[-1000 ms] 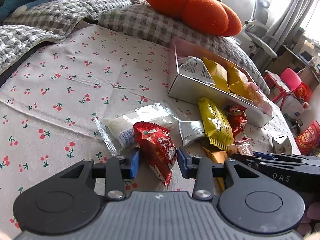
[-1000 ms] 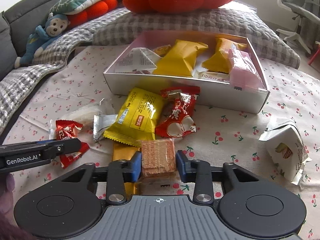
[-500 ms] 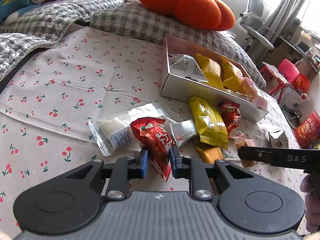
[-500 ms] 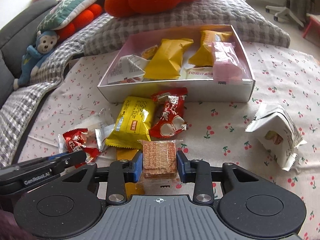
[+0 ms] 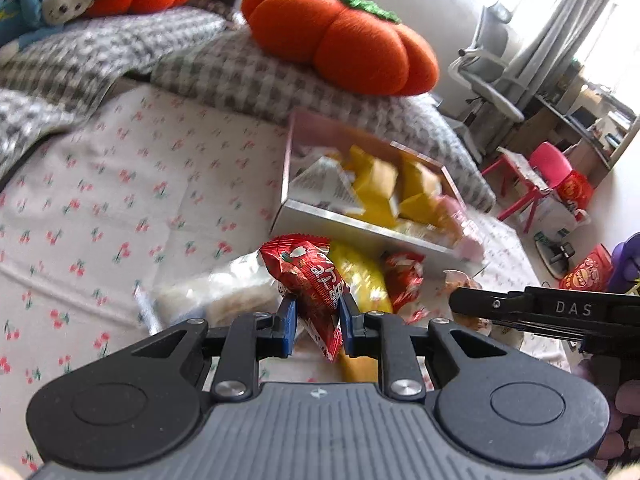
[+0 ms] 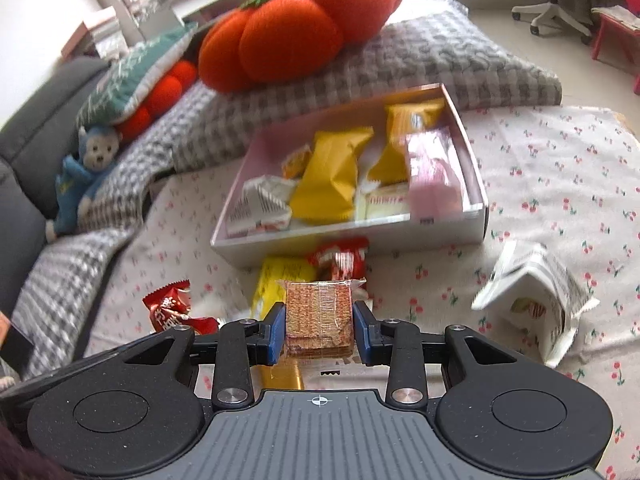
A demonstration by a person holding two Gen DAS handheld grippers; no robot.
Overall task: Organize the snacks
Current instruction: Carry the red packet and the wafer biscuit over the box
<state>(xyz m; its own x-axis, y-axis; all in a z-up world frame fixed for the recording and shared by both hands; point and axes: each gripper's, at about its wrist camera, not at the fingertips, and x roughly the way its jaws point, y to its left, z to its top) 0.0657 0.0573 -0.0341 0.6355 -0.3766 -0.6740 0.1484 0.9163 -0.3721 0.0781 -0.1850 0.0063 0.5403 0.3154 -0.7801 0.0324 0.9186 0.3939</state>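
A red snack packet (image 5: 316, 280) is clamped in the left gripper (image 5: 316, 322), and a wafer pack (image 6: 319, 314) in the right gripper (image 6: 319, 330). Both are held above the cherry-print bed sheet (image 6: 560, 184), near the open box (image 6: 478, 216) of snacks.

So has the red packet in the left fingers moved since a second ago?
Yes. The red packet has lifted off the cloth, now overlapping the box wall instead of lying below it.
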